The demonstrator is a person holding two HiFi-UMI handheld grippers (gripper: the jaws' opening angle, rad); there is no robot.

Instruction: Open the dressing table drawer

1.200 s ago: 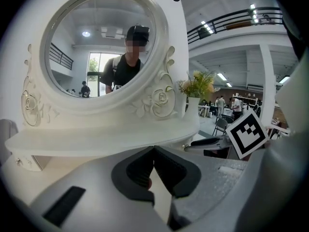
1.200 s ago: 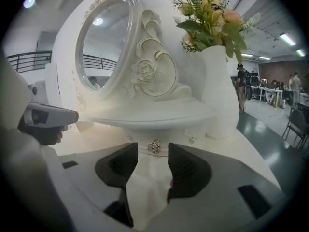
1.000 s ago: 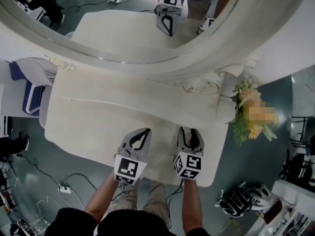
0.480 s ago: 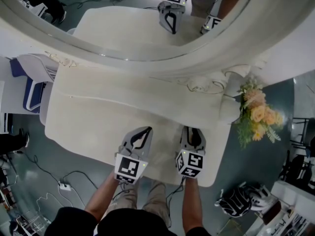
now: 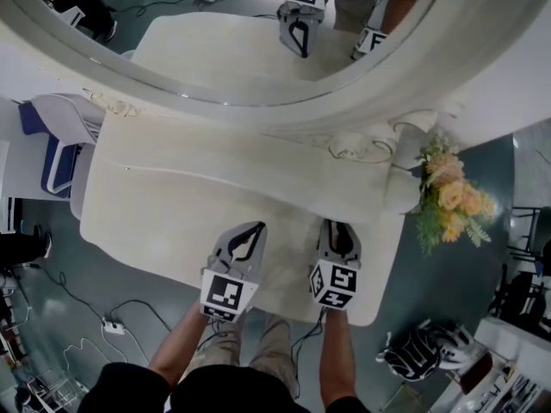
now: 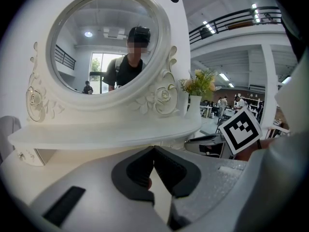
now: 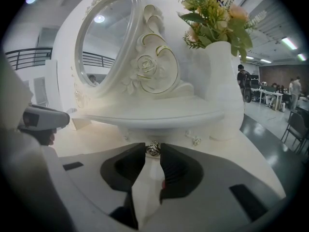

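Head view, looking steeply down: a white dressing table [image 5: 172,196] with a round mirror [image 5: 215,33] at the top of the picture and a vase of flowers [image 5: 448,200] at its right end. Both grippers rest over the near edge of the tabletop, pointing away from the person toward the mirror. The left gripper [image 5: 256,229] sits just beside the right gripper [image 5: 336,226]. No knob or drawer can be made out from above. Left gripper view: its jaws meet at the tips with nothing between them, so it is closed and empty. It faces the mirror and the shelf [image 6: 106,132] below it, and no handle lies in its line. Right gripper view: a small metal drawer knob [image 7: 153,149] sits directly between the jaw tips, which have just been closing and appear to press on both its sides. Just behind the knob is the drawer front [image 7: 166,134], tucked under the shelf. The right hand is therefore the one on the task's thing. The drawer likely slides straight back toward the person, along the gripper's own line. Only this view shows the knob.
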